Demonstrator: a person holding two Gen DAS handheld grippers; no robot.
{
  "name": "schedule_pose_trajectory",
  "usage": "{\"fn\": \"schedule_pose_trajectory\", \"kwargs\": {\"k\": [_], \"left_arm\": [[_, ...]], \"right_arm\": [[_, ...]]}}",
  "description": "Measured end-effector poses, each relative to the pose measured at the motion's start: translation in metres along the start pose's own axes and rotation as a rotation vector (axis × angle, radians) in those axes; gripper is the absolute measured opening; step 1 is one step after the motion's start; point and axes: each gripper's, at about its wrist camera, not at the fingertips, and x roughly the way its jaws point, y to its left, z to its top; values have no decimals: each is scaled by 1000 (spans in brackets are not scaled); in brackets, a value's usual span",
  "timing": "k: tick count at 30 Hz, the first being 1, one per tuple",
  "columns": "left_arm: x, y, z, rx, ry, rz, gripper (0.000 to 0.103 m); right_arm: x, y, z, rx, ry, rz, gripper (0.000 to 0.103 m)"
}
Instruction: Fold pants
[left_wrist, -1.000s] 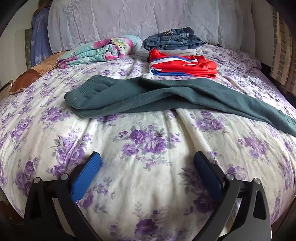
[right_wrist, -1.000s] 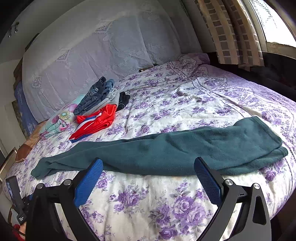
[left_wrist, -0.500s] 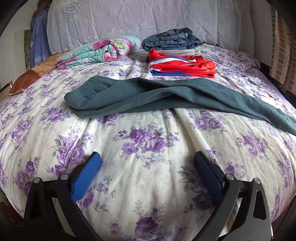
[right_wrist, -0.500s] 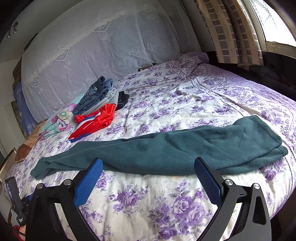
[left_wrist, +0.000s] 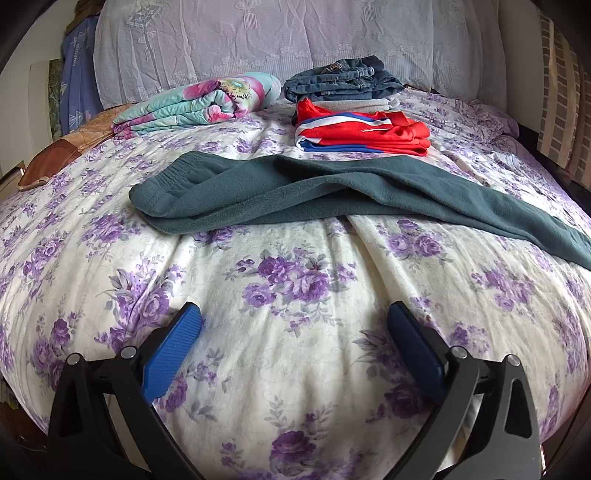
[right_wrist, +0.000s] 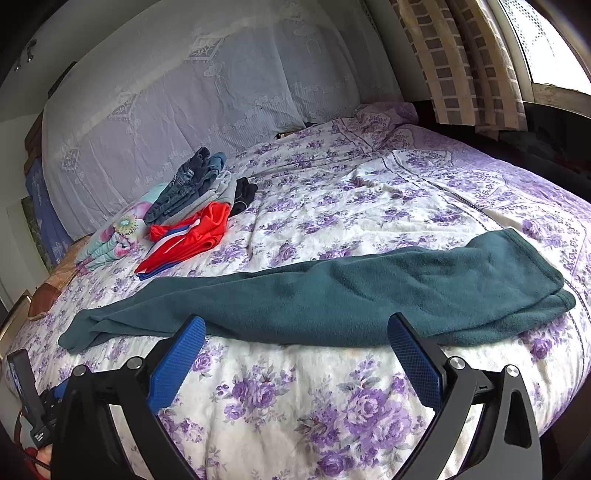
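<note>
**Spotter:** Where are the pants?

**Me:** The dark teal fleece pants (left_wrist: 332, 192) lie flat on the white bedspread with purple flowers (left_wrist: 295, 295), already doubled leg on leg. Their long axis runs from 9 to 3 o'clock across both of my views. In the left view the elastic waistband sits near 10 o'clock and the legs trail off toward 3. In the right view the pants (right_wrist: 351, 299) end in the cuffs at about 2 o'clock.

**Spotter:** Grippers?

**Me:** My left gripper (left_wrist: 293, 343) is spread wide and empty, well short of the cloth. My right gripper (right_wrist: 295, 350) is also released, holding nothing, its tips just shy of the near edge. I'd judge the right is nearer.

**Spotter:** What's around?

**Me:** Beyond the pants, at 12 o'clock, a folded red, white and blue garment (left_wrist: 362, 133), folded blue jeans (left_wrist: 343, 79) behind it, and a rolled floral quilt (left_wrist: 199, 103) at 11.
</note>
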Motion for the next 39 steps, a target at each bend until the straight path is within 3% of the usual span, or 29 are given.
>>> {"fn": "schedule_pose_trajectory", "kwargs": {"k": [39], "left_arm": [[1, 0, -2, -1, -4, -1, 98]], "right_arm": [[3, 3, -2, -3, 10, -3, 99]]}}
